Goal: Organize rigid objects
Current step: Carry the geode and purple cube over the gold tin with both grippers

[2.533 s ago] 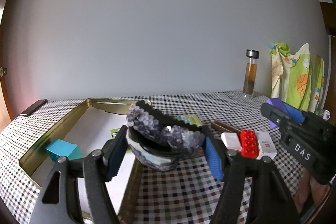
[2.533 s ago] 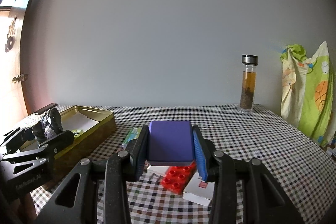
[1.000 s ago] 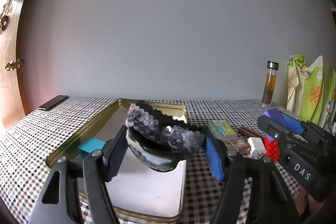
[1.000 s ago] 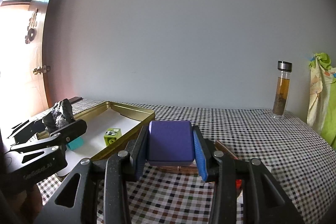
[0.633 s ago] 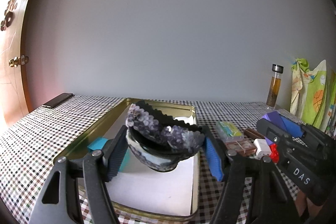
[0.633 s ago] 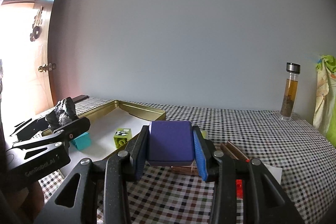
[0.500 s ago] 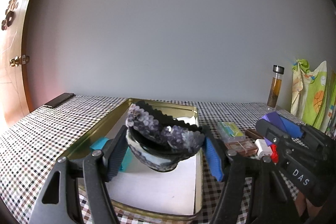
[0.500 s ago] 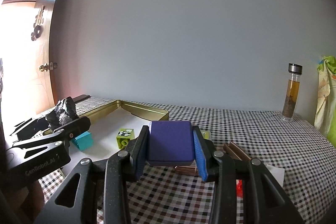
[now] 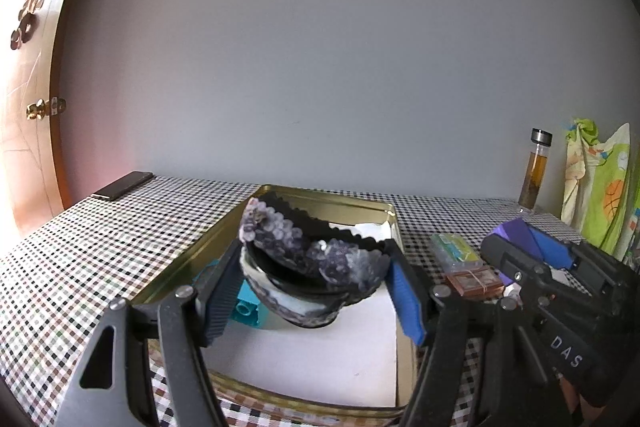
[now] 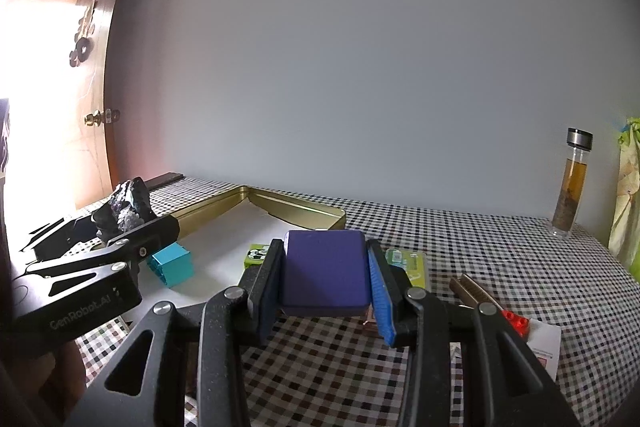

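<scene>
Left gripper (image 9: 316, 279) clamped across a purple crystal geode (image 9: 312, 267), held above the gold tin tray (image 9: 384, 217). Judged heavy, rigid, chip-prone; grip on its smooth outer shell looks soundest. Right gripper (image 10: 326, 277) clamped on a purple block (image 10: 324, 267), over the table beside the tray; probably light and smooth-sided, though material is unclear.

Bare white tray floor (image 9: 320, 355) ahead — teal block (image 9: 246, 309) and, seemingly, green block (image 10: 257, 255) further in.
</scene>
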`<state>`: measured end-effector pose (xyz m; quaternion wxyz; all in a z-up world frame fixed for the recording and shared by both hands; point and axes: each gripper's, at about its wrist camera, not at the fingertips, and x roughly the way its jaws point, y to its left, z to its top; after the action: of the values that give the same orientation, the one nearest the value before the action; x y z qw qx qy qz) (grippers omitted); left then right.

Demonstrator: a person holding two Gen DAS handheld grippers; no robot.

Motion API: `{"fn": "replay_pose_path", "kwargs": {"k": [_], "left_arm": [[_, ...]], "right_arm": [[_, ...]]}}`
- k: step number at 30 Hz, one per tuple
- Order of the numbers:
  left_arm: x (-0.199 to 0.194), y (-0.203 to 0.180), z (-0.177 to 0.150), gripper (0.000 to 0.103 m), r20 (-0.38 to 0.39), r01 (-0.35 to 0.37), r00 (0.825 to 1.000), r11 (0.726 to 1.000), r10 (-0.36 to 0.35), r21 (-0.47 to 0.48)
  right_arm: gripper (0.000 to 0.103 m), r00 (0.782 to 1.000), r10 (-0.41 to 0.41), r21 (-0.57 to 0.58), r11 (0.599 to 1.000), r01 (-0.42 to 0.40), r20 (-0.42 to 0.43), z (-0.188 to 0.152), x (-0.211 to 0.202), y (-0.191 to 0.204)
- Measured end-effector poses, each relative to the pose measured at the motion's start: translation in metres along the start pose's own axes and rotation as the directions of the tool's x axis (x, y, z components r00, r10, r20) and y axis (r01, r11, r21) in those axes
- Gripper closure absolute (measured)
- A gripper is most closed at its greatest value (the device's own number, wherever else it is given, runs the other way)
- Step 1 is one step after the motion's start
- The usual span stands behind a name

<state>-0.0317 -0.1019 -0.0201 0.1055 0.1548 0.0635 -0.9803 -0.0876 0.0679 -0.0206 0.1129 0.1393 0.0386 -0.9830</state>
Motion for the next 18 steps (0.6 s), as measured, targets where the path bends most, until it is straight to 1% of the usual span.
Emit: {"fn": "replay_pose_path", "kwargs": {"k": [6,18], "left_arm": [[0.004,0.009,0.002,0.035,-0.015,-0.023,1.000,1.000,0.023,-0.007],[0.007,0.019,0.004,0.035,-0.030,-0.052,0.998,0.998,0.052,-0.020]], "right_arm": [[0.061,1.000,0.025,-0.005,1.000,-0.025,-0.017,0.002,0.010,0.010],[0.061,0.998,0.048,-0.033,0.998,-0.049,-0.030,0.005,0.021,0.024]]}}
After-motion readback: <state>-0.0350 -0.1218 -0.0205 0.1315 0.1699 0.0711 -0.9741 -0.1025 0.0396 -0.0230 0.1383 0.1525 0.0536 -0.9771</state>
